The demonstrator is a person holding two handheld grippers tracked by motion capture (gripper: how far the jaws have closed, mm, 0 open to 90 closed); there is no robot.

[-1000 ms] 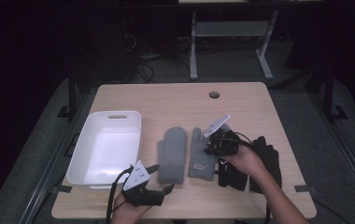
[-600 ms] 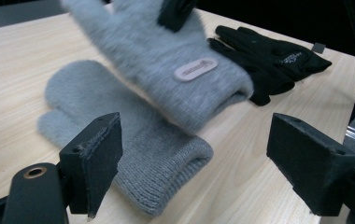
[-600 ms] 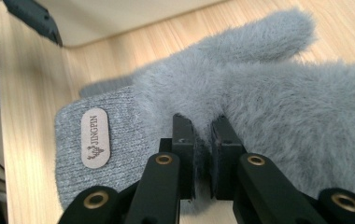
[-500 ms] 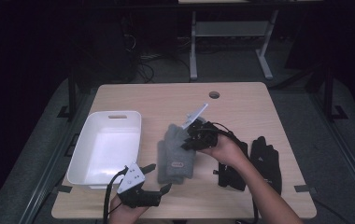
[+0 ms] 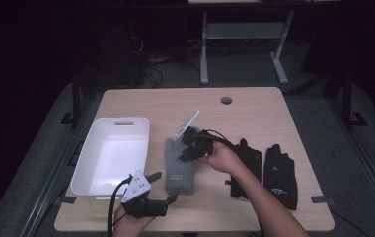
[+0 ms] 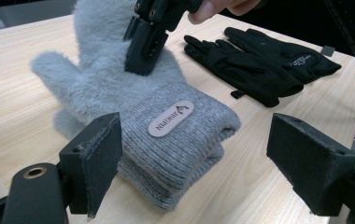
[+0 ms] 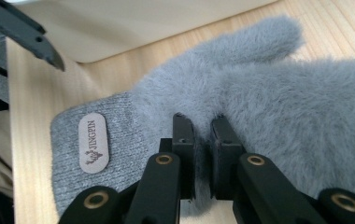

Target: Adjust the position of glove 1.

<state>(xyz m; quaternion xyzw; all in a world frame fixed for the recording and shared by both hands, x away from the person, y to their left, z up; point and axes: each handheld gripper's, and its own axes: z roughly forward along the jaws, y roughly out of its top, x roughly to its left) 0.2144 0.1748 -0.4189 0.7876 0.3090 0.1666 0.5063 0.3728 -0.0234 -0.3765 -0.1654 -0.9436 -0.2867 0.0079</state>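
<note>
From above: my right gripper point(image 5: 184, 152) pinches the fluffy grey mittens point(image 5: 179, 167), which lie stacked in the middle of the table point(image 5: 254, 108), between the white bin point(image 5: 110, 158) and a pair of black gloves point(image 5: 267, 168). My left gripper point(image 5: 163, 190) waits at the near edge, just beside the mittens' cuff.

Along my left gripper point(image 6: 194, 154): its jaws stand wide apart with nothing in them, the knit cuff and its maker's tag point(image 6: 171, 118) lying between and beyond them. One mitten sits on the other.

Along my right gripper point(image 7: 202, 135): the jaws are closed on a fold of the fuzzy pile near the thumb.

I judge the mittens light, soft and floppy; a pinch of fuzz may slip or lift only the top one, so the firmer ribbed cuff looks the surer hold for both.
</note>
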